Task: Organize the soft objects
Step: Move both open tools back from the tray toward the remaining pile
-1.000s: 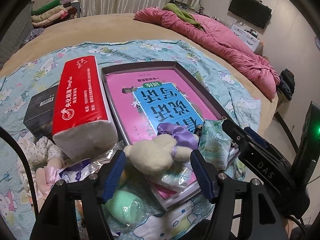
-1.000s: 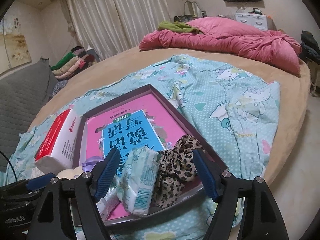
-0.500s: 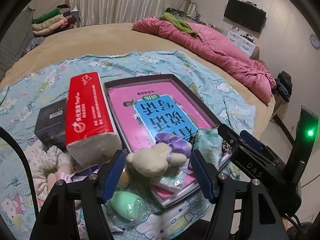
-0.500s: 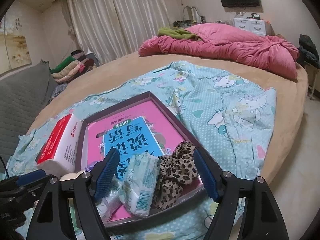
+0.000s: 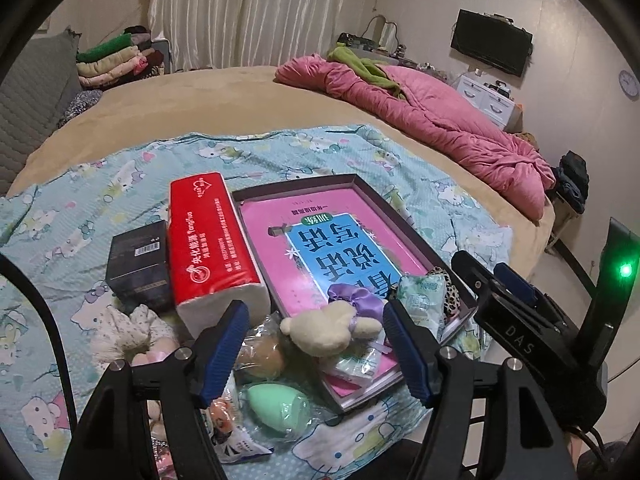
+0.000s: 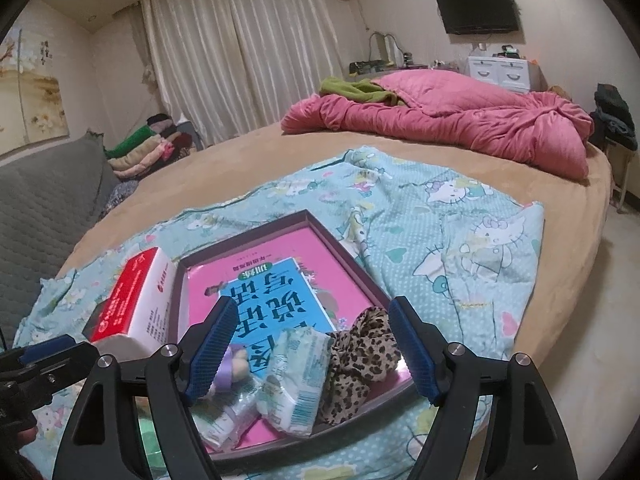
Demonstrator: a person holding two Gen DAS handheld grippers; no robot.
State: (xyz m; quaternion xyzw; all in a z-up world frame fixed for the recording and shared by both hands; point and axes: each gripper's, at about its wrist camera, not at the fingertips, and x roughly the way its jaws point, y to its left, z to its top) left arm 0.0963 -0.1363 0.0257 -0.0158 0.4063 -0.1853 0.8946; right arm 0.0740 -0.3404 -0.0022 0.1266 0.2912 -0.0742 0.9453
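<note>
left gripper: jaws apart, holding nothing, above the soft cream toy | right gripper: jaws apart, nothing held | toy lies on the near edge of the box tray, long side across the view | tray on blue cat blanket on round bed | far: pink quilt, curtains, TV

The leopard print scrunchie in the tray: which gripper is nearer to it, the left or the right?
Right. The right gripper hovers open just above the leopard print scrunchie. The left gripper, also open, is over the cream plush toy, further along the tray.
</note>
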